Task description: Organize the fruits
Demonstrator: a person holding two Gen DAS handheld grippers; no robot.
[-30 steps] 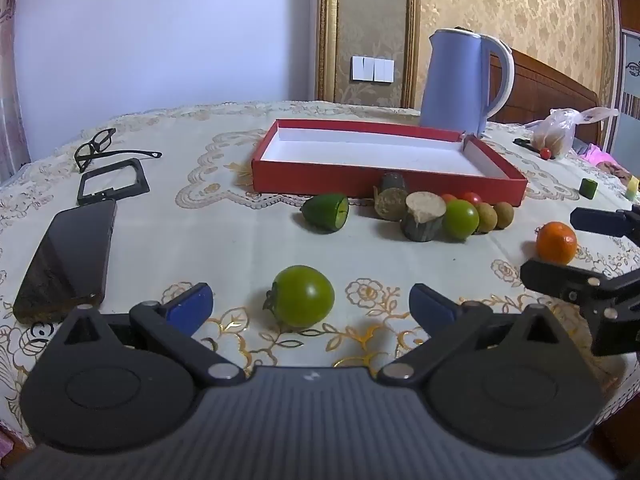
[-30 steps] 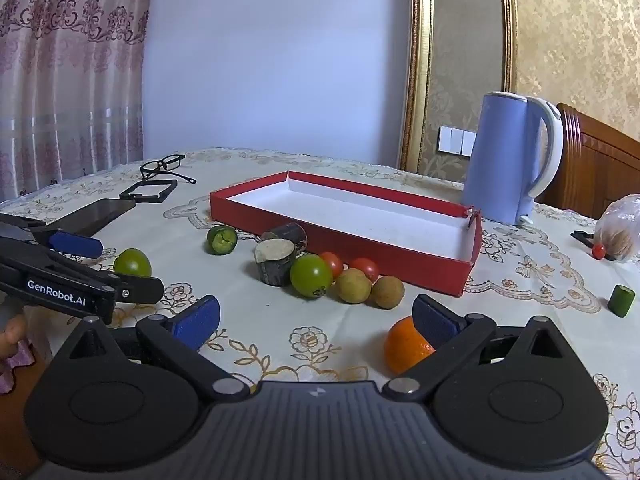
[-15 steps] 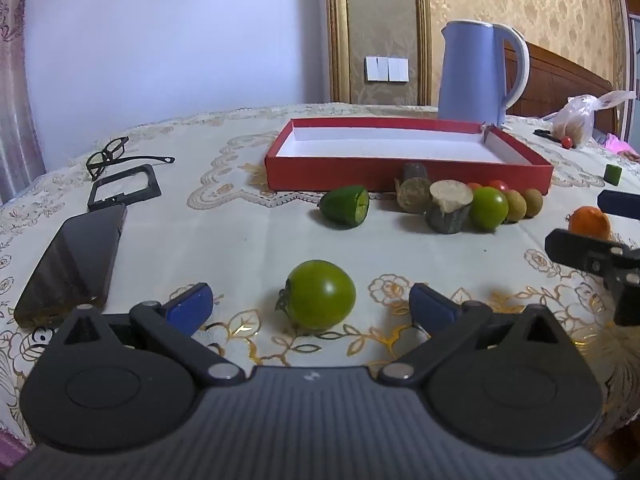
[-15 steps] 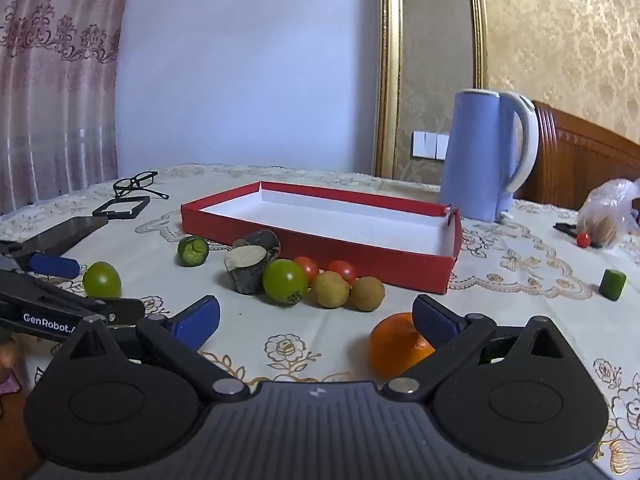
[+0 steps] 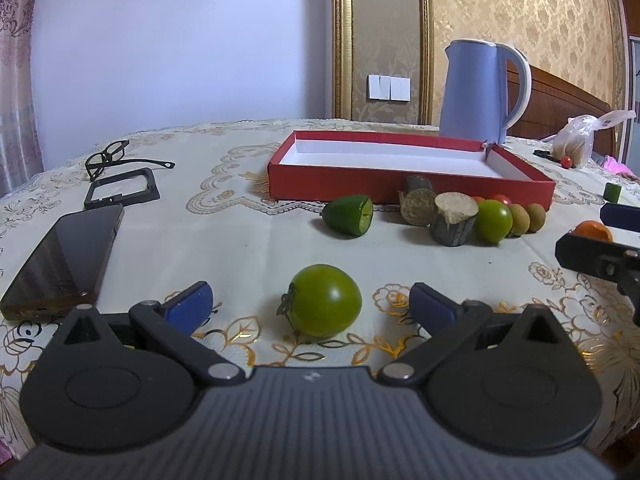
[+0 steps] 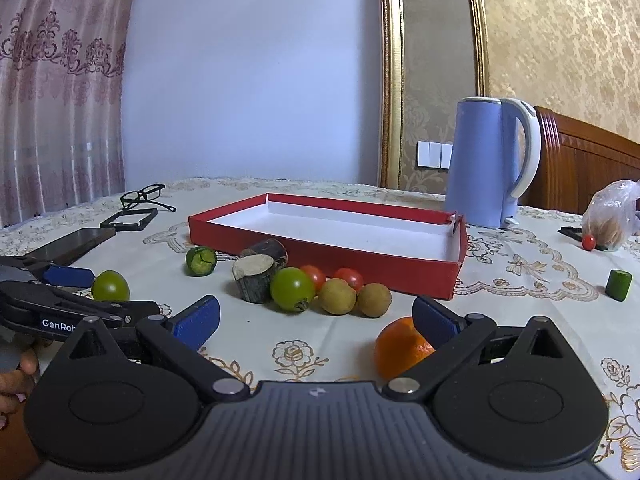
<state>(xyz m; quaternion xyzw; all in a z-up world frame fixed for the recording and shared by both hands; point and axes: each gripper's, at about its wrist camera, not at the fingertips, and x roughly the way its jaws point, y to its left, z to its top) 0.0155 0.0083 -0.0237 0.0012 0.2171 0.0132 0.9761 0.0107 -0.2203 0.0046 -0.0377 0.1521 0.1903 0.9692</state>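
Note:
My left gripper (image 5: 310,300) is open, low over the table, with a green tomato (image 5: 325,305) between its blue fingertips, untouched; the tomato also shows in the right wrist view (image 6: 110,286). My right gripper (image 6: 316,318) is open, with an orange (image 6: 400,347) just inside its right fingertip. An empty red tray (image 5: 408,180) (image 6: 320,246) lies behind. In front of it sit a cut green fruit (image 5: 349,214), two wood stubs (image 5: 454,220), a second green tomato (image 6: 292,289), two red tomatoes (image 6: 349,277) and two brown fruits (image 6: 374,299).
A phone (image 5: 64,256), a black frame (image 5: 120,192) and glasses (image 5: 108,158) lie at the left. A blue kettle (image 5: 478,92) stands behind the tray. A plastic bag (image 6: 610,222), a small red fruit (image 6: 588,242) and a green stub (image 6: 618,285) are at the right.
Both grippers have dropped lower toward the table and tilted level. The left one has closed in on the green tomato; the orange sits nearer the right gripper's right fingertip.

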